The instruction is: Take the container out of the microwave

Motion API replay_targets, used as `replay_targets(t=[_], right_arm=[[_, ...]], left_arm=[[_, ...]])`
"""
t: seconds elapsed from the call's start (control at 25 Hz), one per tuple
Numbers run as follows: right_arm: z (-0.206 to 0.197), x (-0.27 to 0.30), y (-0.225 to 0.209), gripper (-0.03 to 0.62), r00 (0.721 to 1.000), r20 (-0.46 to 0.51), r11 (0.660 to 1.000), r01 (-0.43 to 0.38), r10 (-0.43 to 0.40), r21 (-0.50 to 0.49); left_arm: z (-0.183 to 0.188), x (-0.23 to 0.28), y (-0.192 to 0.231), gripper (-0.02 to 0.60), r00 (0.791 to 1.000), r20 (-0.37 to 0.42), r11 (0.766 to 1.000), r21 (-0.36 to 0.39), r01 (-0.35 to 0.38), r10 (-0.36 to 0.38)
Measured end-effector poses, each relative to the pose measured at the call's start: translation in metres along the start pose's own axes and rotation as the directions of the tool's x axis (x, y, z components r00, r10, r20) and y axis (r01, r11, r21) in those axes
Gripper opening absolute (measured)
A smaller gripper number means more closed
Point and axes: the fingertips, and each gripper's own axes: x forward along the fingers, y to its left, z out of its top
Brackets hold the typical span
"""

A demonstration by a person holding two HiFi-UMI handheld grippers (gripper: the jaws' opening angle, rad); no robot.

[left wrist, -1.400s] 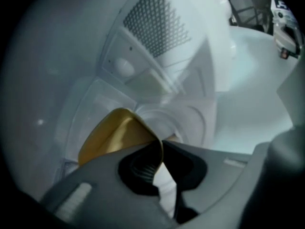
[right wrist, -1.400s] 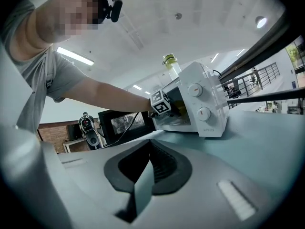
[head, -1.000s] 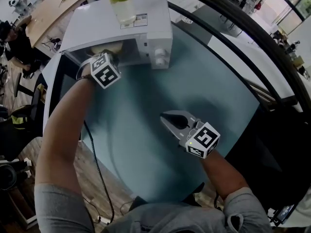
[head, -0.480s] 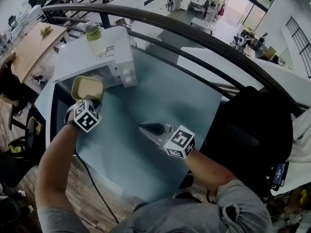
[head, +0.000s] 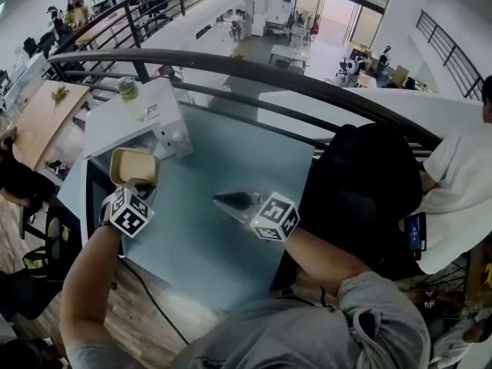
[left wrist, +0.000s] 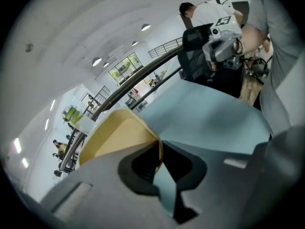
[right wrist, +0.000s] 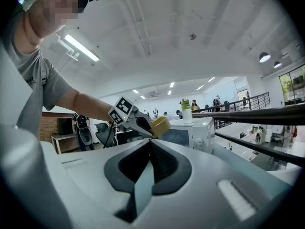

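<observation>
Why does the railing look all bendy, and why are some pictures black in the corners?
Head view: the wide lens bows the railing into an arc. Left gripper view: black corners ring a round picture, and the yellow container, very near the lens, looks soft. Right gripper view: the same black ring, and a ceiling lamp glares white.

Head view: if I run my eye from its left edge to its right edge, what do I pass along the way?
Wooden table → yellow container → right gripper → black chair → person in a white shirt. The microwave and the left gripper overlap the container sideways, so they are left out.
</observation>
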Motion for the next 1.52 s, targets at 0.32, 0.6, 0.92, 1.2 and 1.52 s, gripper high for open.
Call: replay_targets(t=[0.32,0.6,0.92,1.2,1.52], right_arm=[[0.047,-0.054,0.036,0.006,0.995,0.036,0.994,0.097,-0.095,-0.045],[0.058,-0.078,0.058,0.006,0.974,0.050,0.971,0.226,-0.222,-0.078],[0.086,-0.141,0.068,0.006,0.951,0.075,0.944,0.307,-0.300,-0.121],[0.131,-0.196,0.039,0.006,0.943,0.123,0.928,0.327,-0.309,-0.177],[0.152,-0.236,0.008,0.006,0.930,0.161,0.915,0.358,-0.331,-0.189]], left_arm=[[0.058,-0.083,-0.042,0.034,0.995,0.100,0.996,0.092,0.011,-0.021],[0.092,-0.116,-0.071,0.034,0.974,0.201,0.971,0.235,0.052,-0.101],[0.153,-0.140,-0.092,0.034,0.957,0.261,0.948,0.317,0.035,-0.123],[0.223,-0.164,-0.074,0.034,0.946,0.317,0.960,0.278,-0.028,-0.064],[0.282,-0.152,-0.072,0.034,0.942,0.330,0.955,0.296,-0.033,-0.070]])
